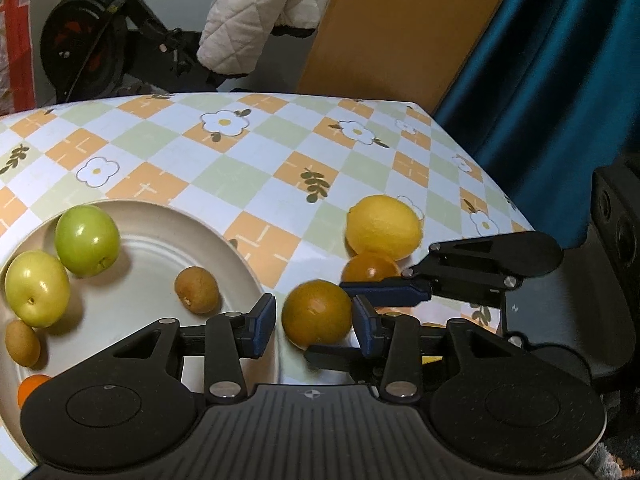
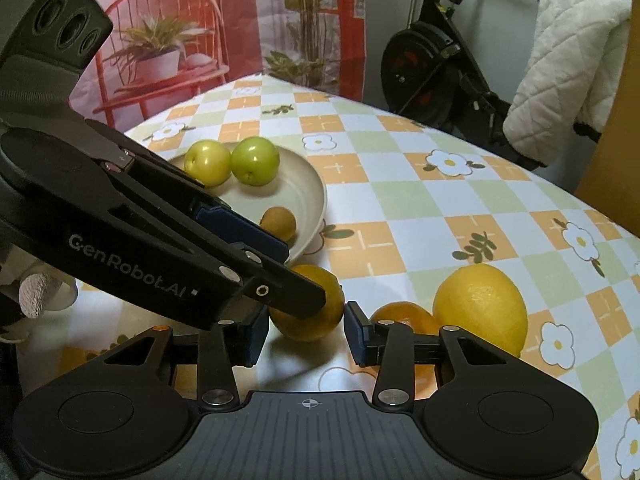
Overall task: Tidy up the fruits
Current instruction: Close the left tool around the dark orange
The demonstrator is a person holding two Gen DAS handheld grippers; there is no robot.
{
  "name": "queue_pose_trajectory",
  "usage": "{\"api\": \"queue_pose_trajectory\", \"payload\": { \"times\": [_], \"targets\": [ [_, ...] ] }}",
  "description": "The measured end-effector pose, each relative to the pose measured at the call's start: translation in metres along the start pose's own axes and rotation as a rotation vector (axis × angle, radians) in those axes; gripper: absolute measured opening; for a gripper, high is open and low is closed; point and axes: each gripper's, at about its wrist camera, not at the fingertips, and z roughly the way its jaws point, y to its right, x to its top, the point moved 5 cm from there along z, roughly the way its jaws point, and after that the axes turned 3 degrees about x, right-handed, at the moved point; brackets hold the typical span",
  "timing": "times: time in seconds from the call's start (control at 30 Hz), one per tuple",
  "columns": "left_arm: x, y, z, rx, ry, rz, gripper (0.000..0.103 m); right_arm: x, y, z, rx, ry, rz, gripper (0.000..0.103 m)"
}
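A small orange (image 1: 316,312) (image 2: 308,316) lies on the checked tablecloth just right of the cream plate (image 1: 160,236) (image 2: 310,184). My left gripper (image 1: 316,322) straddles it, with a sliver of cloth showing beside its left pad, so it is open. My right gripper (image 2: 306,332) comes in crosswise, both pads against the orange's sides. Its finger (image 1: 384,294) runs between this orange and a second orange (image 1: 370,266) (image 2: 404,316). A lemon (image 1: 384,226) (image 2: 480,308) sits behind that. The plate holds two green fruits (image 1: 87,240) (image 2: 255,160), small brown fruits (image 1: 197,290) (image 2: 279,222) and a small orange fruit (image 1: 32,386).
The table's right edge (image 1: 500,184) drops off beside a teal curtain (image 1: 560,80). Behind the table stand an exercise bike (image 2: 424,68), a white quilted cloth (image 1: 256,12) and a wooden board (image 1: 400,28). A gloved hand (image 2: 36,294) holds the left gripper.
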Motion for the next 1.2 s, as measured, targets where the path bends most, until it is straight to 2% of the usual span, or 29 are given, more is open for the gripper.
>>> {"api": "queue_pose_trajectory", "payload": {
  "times": [0.17, 0.23, 0.33, 0.5, 0.63, 0.93, 1.2],
  "targets": [
    [0.001, 0.001, 0.000, -0.018, 0.004, -0.016, 0.043, 0.003, -0.002, -0.006, -0.004, 0.015, -0.006, 0.035],
    [0.001, 0.000, -0.002, -0.026, 0.008, -0.028, 0.042, 0.005, -0.005, -0.008, 0.002, 0.026, -0.012, 0.028],
    [0.001, -0.002, -0.001, -0.029, 0.007, -0.037, 0.042, 0.007, -0.006, -0.006, -0.003, 0.017, -0.022, 0.028],
    [-0.002, -0.004, -0.001, -0.030, -0.001, -0.044, 0.042, 0.007, -0.010, -0.006, -0.016, 0.002, -0.042, 0.030],
    [-0.003, -0.004, -0.003, -0.046, -0.001, -0.042, 0.042, 0.003, -0.011, -0.004, -0.016, -0.028, -0.047, 0.039],
    [-0.010, 0.005, -0.001, -0.071, -0.030, 0.012, 0.042, -0.009, -0.008, 0.006, -0.017, -0.082, -0.035, 0.041],
    [-0.012, 0.002, 0.006, -0.052, -0.044, 0.007, 0.042, -0.011, -0.004, 0.007, -0.009, -0.065, -0.017, 0.039]
  ]
}}
